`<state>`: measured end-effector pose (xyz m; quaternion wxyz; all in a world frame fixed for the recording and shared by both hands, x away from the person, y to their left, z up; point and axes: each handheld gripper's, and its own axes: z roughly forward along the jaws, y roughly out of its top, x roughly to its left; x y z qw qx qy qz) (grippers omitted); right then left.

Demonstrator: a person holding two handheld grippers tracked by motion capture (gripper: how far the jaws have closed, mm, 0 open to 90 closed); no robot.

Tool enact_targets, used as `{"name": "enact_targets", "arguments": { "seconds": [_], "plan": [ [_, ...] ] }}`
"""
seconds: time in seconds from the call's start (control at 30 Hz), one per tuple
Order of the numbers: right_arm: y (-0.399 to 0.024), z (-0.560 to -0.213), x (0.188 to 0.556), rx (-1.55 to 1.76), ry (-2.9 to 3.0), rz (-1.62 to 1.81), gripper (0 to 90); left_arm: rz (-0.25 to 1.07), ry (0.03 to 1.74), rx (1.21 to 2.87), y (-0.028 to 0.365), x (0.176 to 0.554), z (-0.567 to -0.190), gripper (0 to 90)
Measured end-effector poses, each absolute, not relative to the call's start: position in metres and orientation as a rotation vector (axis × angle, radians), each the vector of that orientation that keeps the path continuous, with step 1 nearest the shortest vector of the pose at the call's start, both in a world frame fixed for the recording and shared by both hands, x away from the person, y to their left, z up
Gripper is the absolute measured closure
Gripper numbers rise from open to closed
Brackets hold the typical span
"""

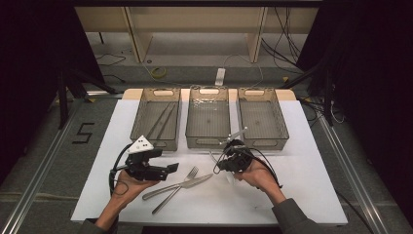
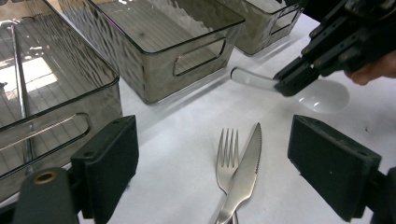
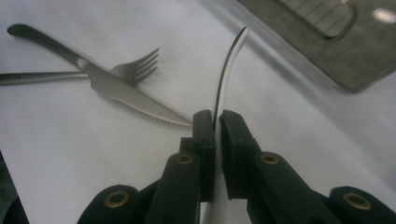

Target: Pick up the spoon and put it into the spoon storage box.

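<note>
While mid bin (image 1: pixel 208 141) sits empty, L bin (image 1: pixel 157 142) has chopsticks (image 1: pixel 162 120).

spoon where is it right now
The spoon is clamped by its handle in the right claw, right of the crossed fork and knife and in front of the middle bin in the high view.

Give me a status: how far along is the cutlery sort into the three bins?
Done: chopsticks lie in the left bin. In hand: the right gripper is shut on a clear spoon, its bowl just above the white mat. Left: the fork and knife lie crossed on the mat. The middle bin and right bin look empty. The left gripper is open over fork and knife.
</note>
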<state>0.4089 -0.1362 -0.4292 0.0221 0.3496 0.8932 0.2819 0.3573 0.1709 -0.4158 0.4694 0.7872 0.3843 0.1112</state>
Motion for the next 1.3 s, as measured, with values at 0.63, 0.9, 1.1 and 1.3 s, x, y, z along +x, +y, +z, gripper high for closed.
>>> {"name": "enact_targets", "arguments": {
  "seconds": [0.63,0.9,1.1,1.3],
  "plan": [
    [-0.143,-0.387,0.445,1.115,2.602,1.019,85.7,0.268,0.942,1.929,0.171,0.358,-0.416,15.8],
    [-0.137,-0.374,0.464,1.120,2.556,1.031,85.6,0.250,0.947,1.921,0.172,0.359,-0.416,15.8],
    [-0.131,-0.365,0.479,1.141,2.524,1.035,85.6,0.251,0.948,1.920,0.173,0.358,-0.416,15.8],
    [-0.123,-0.357,0.491,1.128,2.501,1.021,85.6,0.251,0.950,1.920,0.173,0.359,-0.416,15.8]
  ]
}}
